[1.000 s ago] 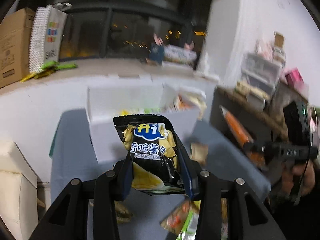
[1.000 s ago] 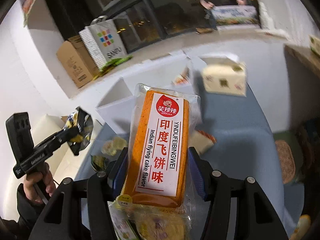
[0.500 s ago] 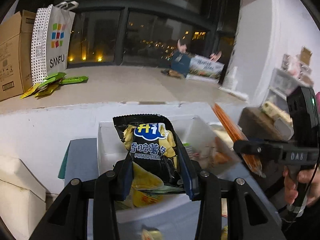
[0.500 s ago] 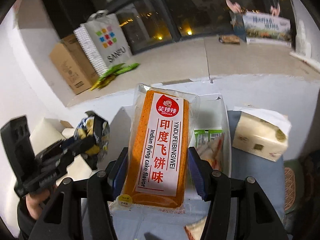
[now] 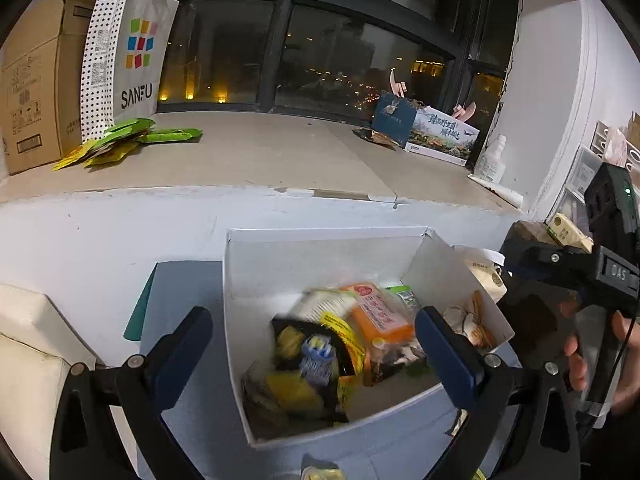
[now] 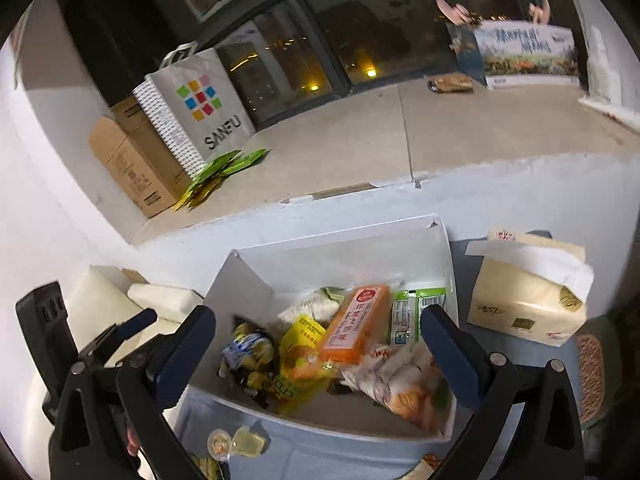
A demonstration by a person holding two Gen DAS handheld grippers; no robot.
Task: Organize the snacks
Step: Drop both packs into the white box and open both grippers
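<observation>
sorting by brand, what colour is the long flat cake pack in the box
Orange with a white label and red logo, the cake pack shows best in the right wrist view.

The white cardboard box (image 6: pixel 448 264) stands open, holding a heap of snacks: an orange flying-cake pack (image 6: pixel 354 328) lies flat at centre, a black potato-stick bag (image 6: pixel 246 354) at its 9 o'clock, a yellow packet (image 6: pixel 300 354) between them.

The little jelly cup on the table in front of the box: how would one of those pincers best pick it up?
Probably from straight above, fingers closing across the round sides of the jelly cup. It lies apart from the white box, so both sides look free. Either open gripper would do; the right gripper is near.
</observation>
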